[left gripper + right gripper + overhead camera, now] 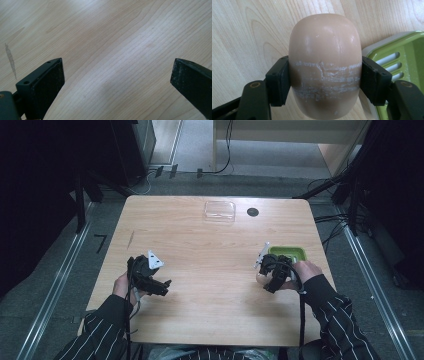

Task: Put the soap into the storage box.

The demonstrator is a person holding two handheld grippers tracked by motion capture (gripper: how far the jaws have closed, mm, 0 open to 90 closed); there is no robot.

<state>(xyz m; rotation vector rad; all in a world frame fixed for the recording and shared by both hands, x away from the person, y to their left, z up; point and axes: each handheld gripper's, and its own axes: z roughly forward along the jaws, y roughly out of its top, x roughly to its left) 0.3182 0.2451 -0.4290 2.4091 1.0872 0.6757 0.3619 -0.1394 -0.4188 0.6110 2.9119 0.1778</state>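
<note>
A rounded beige bar of soap, scuffed white around its middle, is clamped between the jaws of my right gripper, which is shut on it just above the wooden table. In the high view the soap sits at the right gripper, right beside a green slotted soap dish. That dish lies just right of the soap. My left gripper hovers at the table's left, open, with bare wood between its jaws.
A clear plastic lid or box lies near the far edge, with a black cable hole beside it. A dark streak marks the wood at far left. Striped sleeves reach in over the near edge.
</note>
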